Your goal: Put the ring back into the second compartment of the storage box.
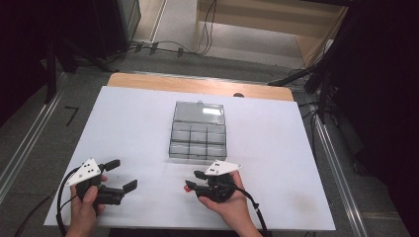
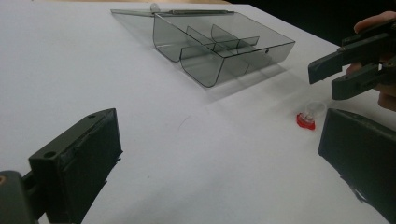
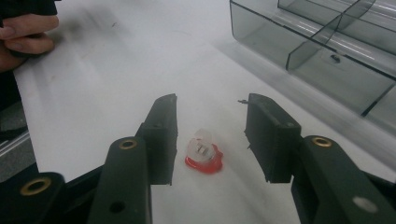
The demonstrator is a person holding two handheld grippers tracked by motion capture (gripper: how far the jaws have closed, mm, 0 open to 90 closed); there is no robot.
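Just before the box (image 1: pixel 199 131), the red-based cap (image 3: pixel 204 155) lies on the counter (image 1: pixel 128 123) between the open right hand-held gripper (image 3: pixel 211 136); closing off-centre could flick it away. The left hand-held gripper (image 1: pixel 120 174) is open, empty.

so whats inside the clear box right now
The clear box lies open, lid flat behind it. The compartments in view show just dividers and look empty. The small red-based part sits outside it, on the table between the right gripper fingers.

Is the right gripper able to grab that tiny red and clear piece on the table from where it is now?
Probably yes. The right gripper is open, and the small red piece lies on the white table between its jaws, untouched. Nothing stands between them; the divided box sits off to one side.
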